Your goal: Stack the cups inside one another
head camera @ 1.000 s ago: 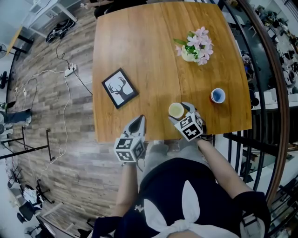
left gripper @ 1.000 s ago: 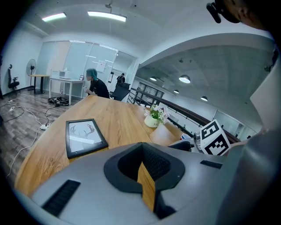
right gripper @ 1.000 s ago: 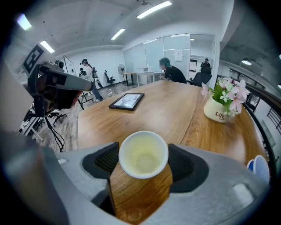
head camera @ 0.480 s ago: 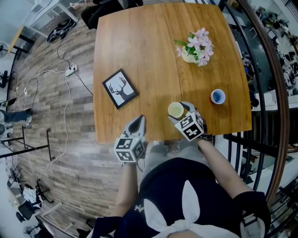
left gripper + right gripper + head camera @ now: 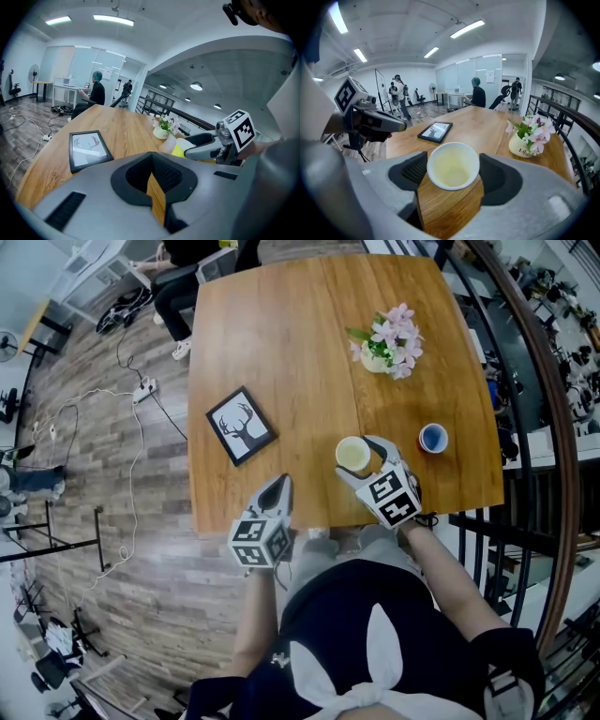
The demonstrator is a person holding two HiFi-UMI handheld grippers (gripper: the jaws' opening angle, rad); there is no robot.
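Note:
A pale yellow cup stands between the jaws of my right gripper near the front of the wooden table. In the right gripper view the cup fills the gap, with both pads against its sides, so that gripper is shut on it. A blue cup sits alone to the right, close to the table's right edge. My left gripper hovers at the table's front edge, shut and holding nothing. Its own view shows the jaws nearly together and the yellow cup off to the right.
A black picture frame with a deer drawing lies left of centre. A white pot of pink flowers stands at the back right. A dark railing runs past the table's right side. A person sits at the far end.
The yellow cup and my right gripper have shifted a little away from me on the table, relative to the blue cup. My left gripper has stayed put.

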